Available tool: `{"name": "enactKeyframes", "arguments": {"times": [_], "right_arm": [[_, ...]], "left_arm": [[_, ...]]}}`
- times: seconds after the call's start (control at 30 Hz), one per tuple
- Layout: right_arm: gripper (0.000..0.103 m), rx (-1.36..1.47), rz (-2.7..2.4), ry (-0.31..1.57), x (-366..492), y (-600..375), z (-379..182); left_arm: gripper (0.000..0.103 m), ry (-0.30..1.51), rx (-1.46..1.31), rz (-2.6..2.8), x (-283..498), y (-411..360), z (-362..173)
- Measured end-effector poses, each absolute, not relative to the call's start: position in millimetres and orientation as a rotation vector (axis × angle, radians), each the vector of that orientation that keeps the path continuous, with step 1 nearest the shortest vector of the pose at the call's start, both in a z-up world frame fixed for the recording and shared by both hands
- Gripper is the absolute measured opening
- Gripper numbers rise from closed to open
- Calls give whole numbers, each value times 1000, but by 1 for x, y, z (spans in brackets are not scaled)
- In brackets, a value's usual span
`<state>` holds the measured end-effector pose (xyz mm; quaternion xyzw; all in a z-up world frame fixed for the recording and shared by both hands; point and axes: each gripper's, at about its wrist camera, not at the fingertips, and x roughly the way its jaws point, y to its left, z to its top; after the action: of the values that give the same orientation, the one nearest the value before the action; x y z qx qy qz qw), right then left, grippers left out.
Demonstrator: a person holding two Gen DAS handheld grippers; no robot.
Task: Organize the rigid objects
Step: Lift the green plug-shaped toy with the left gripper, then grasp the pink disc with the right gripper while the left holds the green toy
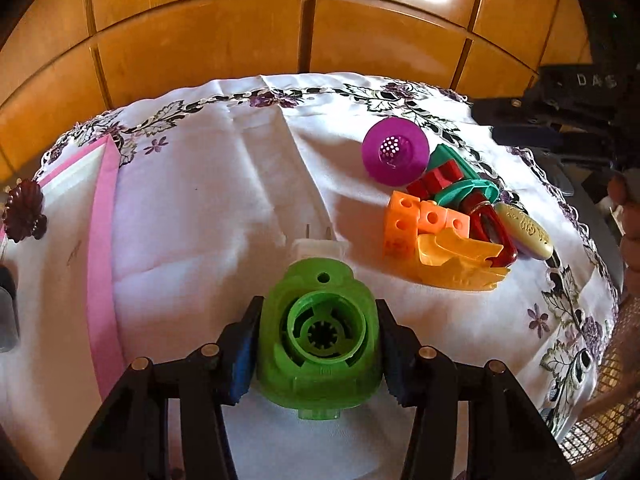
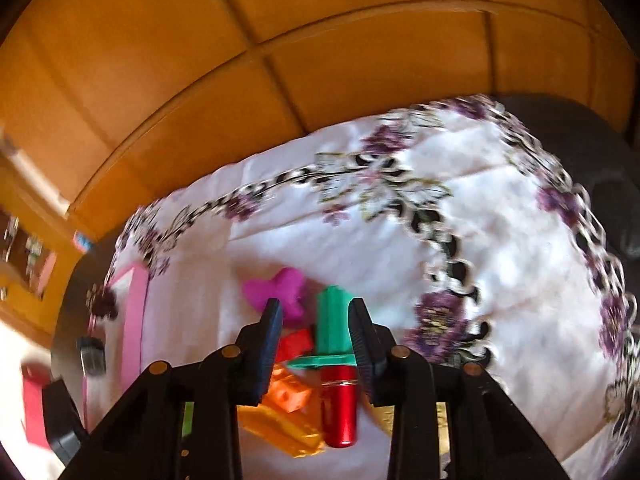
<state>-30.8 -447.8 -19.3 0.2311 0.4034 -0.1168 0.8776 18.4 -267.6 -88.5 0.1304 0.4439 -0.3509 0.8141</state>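
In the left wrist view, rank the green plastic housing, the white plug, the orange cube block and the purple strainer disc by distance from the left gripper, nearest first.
1. Green plastic housing: between the left gripper fingers, apparently clamped.
2. White plug: just beyond the housing, straight ahead.
3. Orange cube block: ahead and right, in the toy pile.
4. Purple strainer disc: far end of the pile, right of centre.

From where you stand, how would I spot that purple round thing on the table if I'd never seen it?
Start at the white floral tablecloth and find the heap of bright plastic toys on its right side. At the far end of that heap, beyond the orange holed blocks, leans the purple disc. It alone is round and purple, with small holes clustered at its centre.
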Motion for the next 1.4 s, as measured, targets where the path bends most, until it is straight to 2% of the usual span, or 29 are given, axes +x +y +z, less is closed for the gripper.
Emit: {"name": "enactKeyframes", "arguments": {"times": [0.07,0.2,0.4,0.53,0.57,0.6,0.97,1.4], "right_arm": [[35,391,-230,866,-21,-433,-18],[47,212,-219,950,10,-414,-24],[47,-30,-304,1076,43,-404,-46],[46,-10,-238,1076,46,-406,-60],[35,-7,-243,1054,46,-408,-63],[12,0,-258,1046,48,-409,-67],[13,102,-222,1041,46,-417,-71],[14,82,-222,1040,49,-417,-76]], "left_arm": [[52,950,270,-753,20,-266,-88],[52,954,250,-759,21,-264,-88],[52,964,219,-771,23,-260,-89],[52,969,201,-774,25,-259,-89],[52,967,201,-772,25,-259,-89],[52,965,201,-771,25,-259,-89],[52,938,217,-749,22,-260,-90],[52,946,251,-702,18,-264,-85]]}}
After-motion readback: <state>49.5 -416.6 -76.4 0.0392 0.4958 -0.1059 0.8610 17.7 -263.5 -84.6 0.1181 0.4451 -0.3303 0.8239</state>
